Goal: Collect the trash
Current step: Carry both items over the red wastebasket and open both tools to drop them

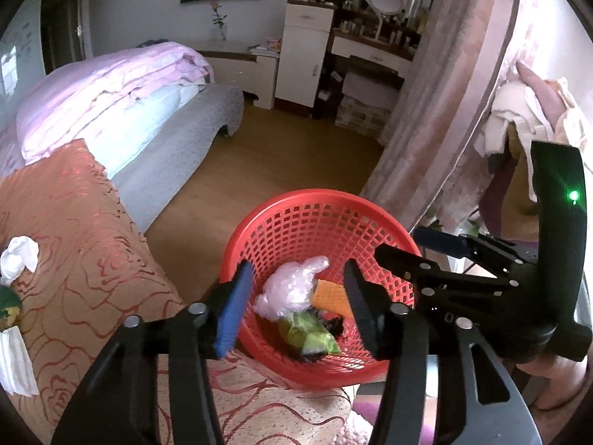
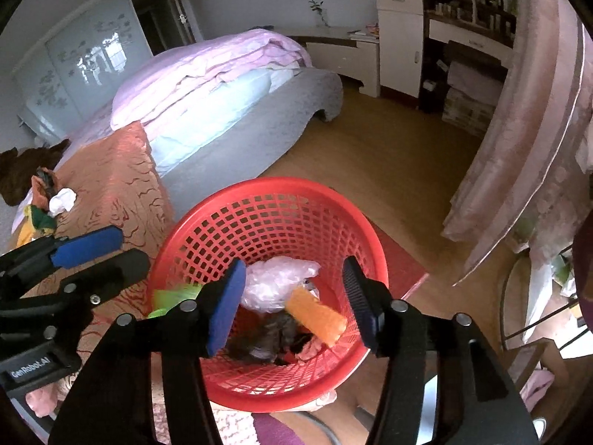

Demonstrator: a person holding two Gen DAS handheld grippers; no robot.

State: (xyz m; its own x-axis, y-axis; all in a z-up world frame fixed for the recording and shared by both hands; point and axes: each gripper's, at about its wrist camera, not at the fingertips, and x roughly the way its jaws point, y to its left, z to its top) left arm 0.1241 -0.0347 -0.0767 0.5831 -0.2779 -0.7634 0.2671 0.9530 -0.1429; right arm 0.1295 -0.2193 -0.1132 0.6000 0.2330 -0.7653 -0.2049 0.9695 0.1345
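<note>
The red basket [image 2: 259, 222], a round plastic tub with a lattice of square holes and a smooth rolled rim, fills the lower centre of both views, its open mouth tipped up toward the cameras. It stands just beside an orange bedcover [image 1: 81, 244] with a swirling red rose pattern, at lower left.

Inside, a crumpled clear plastic bag [image 2: 276, 282] lies against the far wall of the basket. An orange wrapper [image 2: 317, 315], flat and oblong, runs its long axis from upper left to lower right in the right wrist view. A shiny green packet [image 1: 309, 335] lies lower down in the left wrist view, and something dark and rumpled [image 2: 267, 337] sits at the bottom (possibly cloth; it is too blurred to tell).

The left gripper [image 1: 292, 307] hangs over the basket's near rim with its fingers spread and nothing between them. The right gripper [image 2: 294, 304] does likewise, its fingers spread apart and empty, framing the orange wrapper below.

At far left a crumpled white tissue [image 1: 18, 259] rests on the bedcover, well apart from the basket.
</note>
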